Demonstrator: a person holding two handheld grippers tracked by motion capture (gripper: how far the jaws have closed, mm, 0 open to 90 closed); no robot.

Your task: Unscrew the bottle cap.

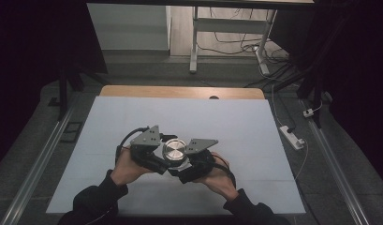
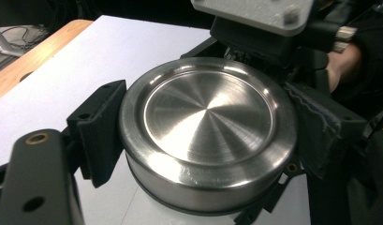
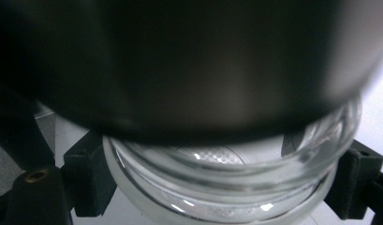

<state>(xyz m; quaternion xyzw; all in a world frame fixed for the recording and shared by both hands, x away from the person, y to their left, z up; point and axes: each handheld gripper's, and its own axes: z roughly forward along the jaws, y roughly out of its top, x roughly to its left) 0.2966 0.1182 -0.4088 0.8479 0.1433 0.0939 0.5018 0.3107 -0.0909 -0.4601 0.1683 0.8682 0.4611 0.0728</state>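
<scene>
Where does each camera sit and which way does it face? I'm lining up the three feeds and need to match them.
High view: above the person's side, looking forward and down on the white table; both forearms, left claw and right claw show.
Left gripper view: on the left claw, looking along its jaws at the round brushed-steel lid; the other hand shows.
Right gripper view: on the right claw, looking at the clear glass jar under the lid.
High and left gripper views share the lid's top.

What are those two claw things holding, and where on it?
A jar: the left gripper clamps its metal lid at the rim, and the right gripper clamps the glass body below.
</scene>
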